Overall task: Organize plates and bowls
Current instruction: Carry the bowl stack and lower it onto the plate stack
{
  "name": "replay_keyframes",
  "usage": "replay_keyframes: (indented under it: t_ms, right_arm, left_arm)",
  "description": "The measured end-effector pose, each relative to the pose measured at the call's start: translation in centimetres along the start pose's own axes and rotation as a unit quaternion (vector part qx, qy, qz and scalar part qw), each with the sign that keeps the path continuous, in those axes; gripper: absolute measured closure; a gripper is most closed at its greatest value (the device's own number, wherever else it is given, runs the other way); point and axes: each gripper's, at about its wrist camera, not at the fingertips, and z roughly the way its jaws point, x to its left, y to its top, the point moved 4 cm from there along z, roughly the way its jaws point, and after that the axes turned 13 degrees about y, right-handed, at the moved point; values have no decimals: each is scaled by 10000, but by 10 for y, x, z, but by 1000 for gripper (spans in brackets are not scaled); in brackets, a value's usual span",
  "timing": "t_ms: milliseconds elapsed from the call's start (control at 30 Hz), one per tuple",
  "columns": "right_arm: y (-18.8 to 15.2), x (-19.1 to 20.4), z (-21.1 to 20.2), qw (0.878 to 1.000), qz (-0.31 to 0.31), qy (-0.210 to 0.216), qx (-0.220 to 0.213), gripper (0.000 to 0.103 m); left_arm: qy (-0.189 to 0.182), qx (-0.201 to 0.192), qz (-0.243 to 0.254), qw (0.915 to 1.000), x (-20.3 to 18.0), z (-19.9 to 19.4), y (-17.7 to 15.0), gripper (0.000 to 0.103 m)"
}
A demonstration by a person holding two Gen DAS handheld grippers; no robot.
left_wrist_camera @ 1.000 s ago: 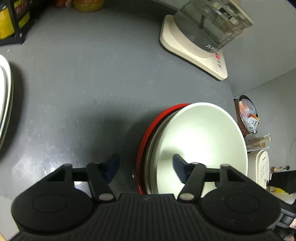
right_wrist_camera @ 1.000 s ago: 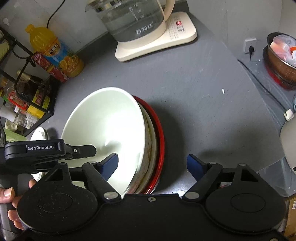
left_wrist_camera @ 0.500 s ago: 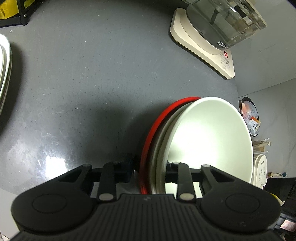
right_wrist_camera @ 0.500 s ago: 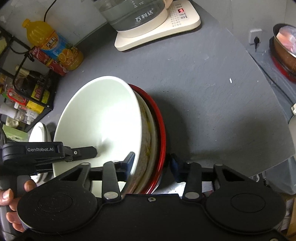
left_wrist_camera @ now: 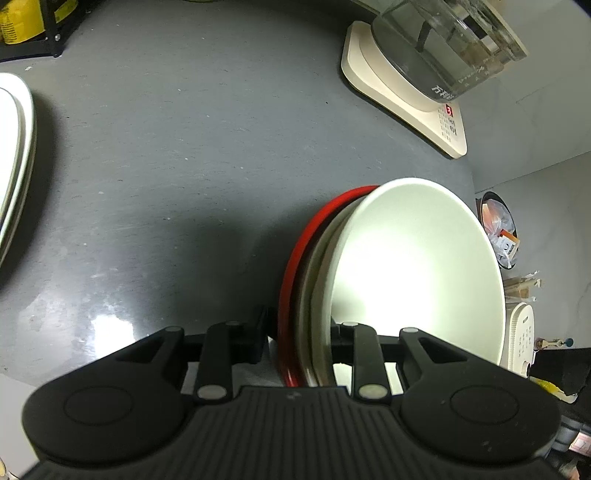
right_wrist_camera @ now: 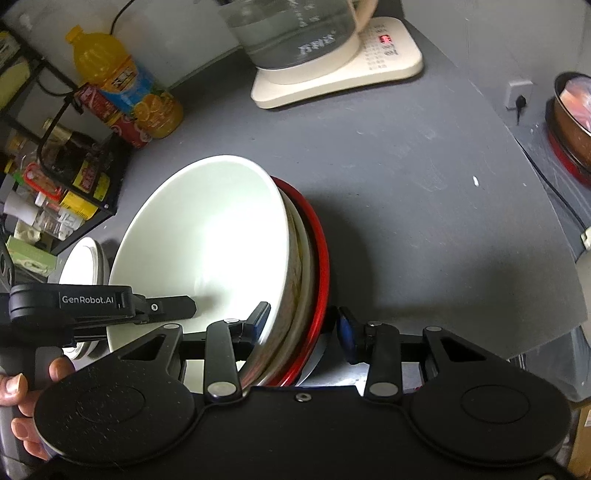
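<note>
Left tongs [left_wrist_camera: 297,334], right tongs [right_wrist_camera: 301,326]: both clamped on bowl-and-plate stack [left_wrist_camera: 413,273] | raised off table [left_wrist_camera: 184,147] | placement pending

The stacked dishes [left_wrist_camera: 413,266] sit on the counter [left_wrist_camera: 184,166] between both claws; the kettle base [right_wrist_camera: 340,70] lies ahead, a plate stack [left_wrist_camera: 14,155] far left of the left claw [left_wrist_camera: 297,332]

dim overall | glare on white bowl [left_wrist_camera: 417,266] | countertop [left_wrist_camera: 184,147] sheen, dark shadows | fisheye-bent edges | kettle [right_wrist_camera: 295,33] blurred
</note>
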Motion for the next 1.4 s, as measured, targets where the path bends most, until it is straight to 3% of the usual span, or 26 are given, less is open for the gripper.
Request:
replay_keyframes:
  t_ms: [767,1400]
  right_arm:
    - [15,116,32,9983,-476,99,-328,67]
    - [16,194,65,9942,-936,490,-207,67]
  left_arm:
    - [-182,-554,-20,9983,96,-62,32,77]
    - [-220,-846,-456,9951,184,-101,46,76]
